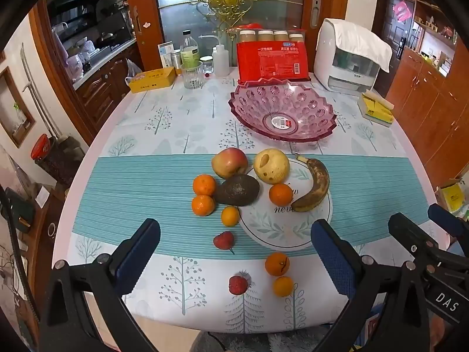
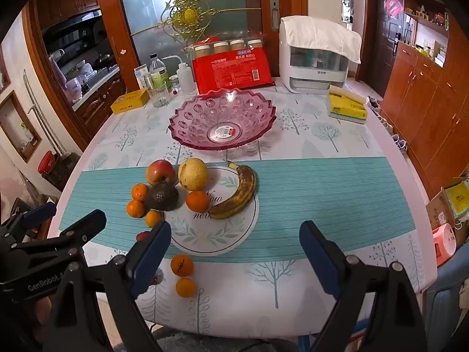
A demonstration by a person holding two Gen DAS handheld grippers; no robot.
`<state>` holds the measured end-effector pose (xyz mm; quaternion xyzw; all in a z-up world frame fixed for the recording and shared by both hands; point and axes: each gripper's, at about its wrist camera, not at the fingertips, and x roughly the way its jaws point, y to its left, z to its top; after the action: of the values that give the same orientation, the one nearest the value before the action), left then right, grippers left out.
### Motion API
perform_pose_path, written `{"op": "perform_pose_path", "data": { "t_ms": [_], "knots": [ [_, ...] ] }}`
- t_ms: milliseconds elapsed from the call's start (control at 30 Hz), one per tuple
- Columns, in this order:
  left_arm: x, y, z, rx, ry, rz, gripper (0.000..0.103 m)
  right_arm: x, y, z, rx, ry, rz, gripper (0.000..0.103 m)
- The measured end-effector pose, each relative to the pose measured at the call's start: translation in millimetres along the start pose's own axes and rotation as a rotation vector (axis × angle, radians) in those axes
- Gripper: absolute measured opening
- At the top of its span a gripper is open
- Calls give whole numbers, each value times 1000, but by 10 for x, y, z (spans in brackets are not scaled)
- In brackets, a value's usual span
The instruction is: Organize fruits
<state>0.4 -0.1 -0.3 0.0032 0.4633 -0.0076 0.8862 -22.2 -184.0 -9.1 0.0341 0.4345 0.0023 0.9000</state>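
Observation:
An empty pink glass bowl [image 1: 283,111] [image 2: 222,120] stands on the table beyond a cluster of fruit: a red apple [image 1: 229,162] [image 2: 160,172], a yellow pear [image 1: 271,165] [image 2: 192,173], a dark avocado [image 1: 236,190] [image 2: 161,197], a brown-spotted banana [image 1: 313,186] [image 2: 238,193] and several oranges [image 1: 204,184]. Nearer lie two small red fruits [image 1: 224,240] [image 1: 238,285] and two more oranges [image 1: 277,264] [image 2: 182,265]. My left gripper [image 1: 234,249] hovers open above the near fruit, holding nothing. My right gripper [image 2: 234,246] is open and empty over the placemat, right of the left gripper.
At the table's back stand a red package [image 1: 271,58], a white appliance [image 1: 348,58], bottles [image 1: 190,50], a glass [image 1: 192,74] and a yellow box [image 1: 151,79]. A yellow tissue pack [image 1: 376,108] lies right of the bowl. Wooden cabinets [image 1: 433,99] line the right side.

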Motion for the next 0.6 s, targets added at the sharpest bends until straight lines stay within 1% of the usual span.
{"op": "perform_pose_path", "data": {
  "t_ms": [233,367,600],
  "knots": [
    [-25,4,1,16,-1,-29,102,41,-10,-38,8,1,-1,90],
    [-17,-49,-8,27,0,-18,102,26,-37,-37,15,5,17,90],
    [28,-63,21,16,15,-39,102,50,-26,-13,25,12,20,90]
  ]
}}
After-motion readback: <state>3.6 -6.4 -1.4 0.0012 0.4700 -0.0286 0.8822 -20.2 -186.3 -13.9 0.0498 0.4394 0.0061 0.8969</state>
